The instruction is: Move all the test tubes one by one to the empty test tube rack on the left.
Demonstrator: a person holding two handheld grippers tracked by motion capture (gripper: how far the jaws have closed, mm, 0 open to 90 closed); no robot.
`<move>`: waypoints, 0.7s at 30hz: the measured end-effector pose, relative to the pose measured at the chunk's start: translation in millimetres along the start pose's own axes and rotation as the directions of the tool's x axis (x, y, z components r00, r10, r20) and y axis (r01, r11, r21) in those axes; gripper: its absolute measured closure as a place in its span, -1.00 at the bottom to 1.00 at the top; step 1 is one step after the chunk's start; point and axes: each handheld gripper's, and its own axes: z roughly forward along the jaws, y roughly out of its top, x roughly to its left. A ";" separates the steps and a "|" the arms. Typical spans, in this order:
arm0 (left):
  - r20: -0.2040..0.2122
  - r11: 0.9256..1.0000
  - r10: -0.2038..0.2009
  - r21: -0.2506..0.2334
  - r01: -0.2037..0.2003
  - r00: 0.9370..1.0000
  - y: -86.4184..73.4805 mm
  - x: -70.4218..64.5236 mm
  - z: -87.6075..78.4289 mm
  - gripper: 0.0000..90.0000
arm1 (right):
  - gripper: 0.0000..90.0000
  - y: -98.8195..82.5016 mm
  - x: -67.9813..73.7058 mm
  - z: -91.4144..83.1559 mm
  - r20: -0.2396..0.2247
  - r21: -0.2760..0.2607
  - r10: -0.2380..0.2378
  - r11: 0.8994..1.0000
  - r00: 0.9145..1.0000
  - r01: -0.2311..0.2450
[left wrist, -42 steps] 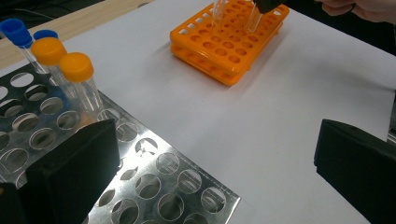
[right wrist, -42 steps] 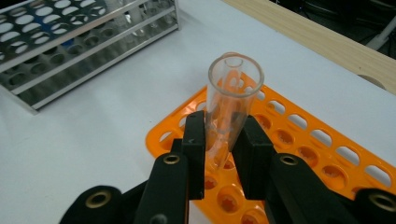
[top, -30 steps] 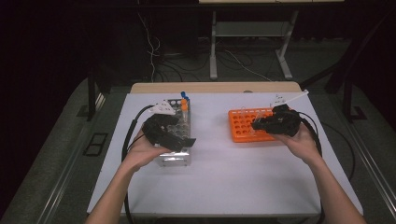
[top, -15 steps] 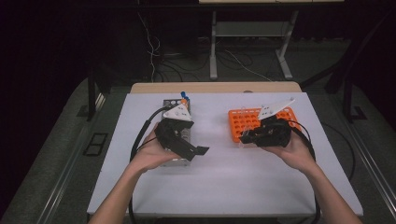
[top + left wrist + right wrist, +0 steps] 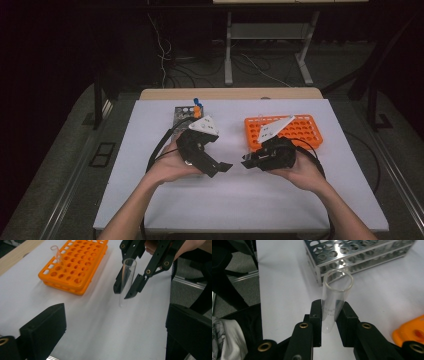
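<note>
Both hands have drifted inward since a second ago, off their racks — my right tongs [image 5: 329, 315] clamp a clear glass test tube [image 5: 335, 300], round-mouthed, upright, above bare white bench [image 5: 280, 200]. I see my left tongs [image 5: 115, 332] gaping wide, nothing between the matte black jaws. Orange plastic rack [image 5: 75, 265] holds one more tube [image 5: 57, 253]; perforated steel rack [image 5: 354, 255] sits behind.
</note>
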 end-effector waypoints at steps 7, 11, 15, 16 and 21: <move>0.040 0.998 0.034 0.049 -0.036 0.999 1.8 -3.1 8.2 -0.71 | 0.66 2.6 10.8 16.3 -0.039 0.033 -0.029 0.999 0.999 0.030; 0.076 0.996 0.054 0.066 -0.059 0.996 1.7 -4.7 12.0 -0.54 | 0.66 4.0 16.0 24.4 -0.053 0.047 -0.044 0.998 0.998 0.046; 0.112 0.991 0.085 0.092 -0.095 0.990 2.0 -7.4 15.8 -0.30 | 0.66 5.2 21.0 31.3 -0.068 0.062 -0.058 0.996 0.996 0.063; 0.122 0.990 0.087 0.097 -0.099 0.989 2.0 -7.8 16.5 -0.26 | 0.66 5.5 22.8 32.8 -0.073 0.065 -0.057 0.996 0.996 0.062; 0.158 0.987 0.098 0.113 -0.116 0.983 1.6 -8.8 20.3 0.04 | 0.66 7.1 28.8 38.5 -0.086 0.074 -0.075 0.994 0.994 0.081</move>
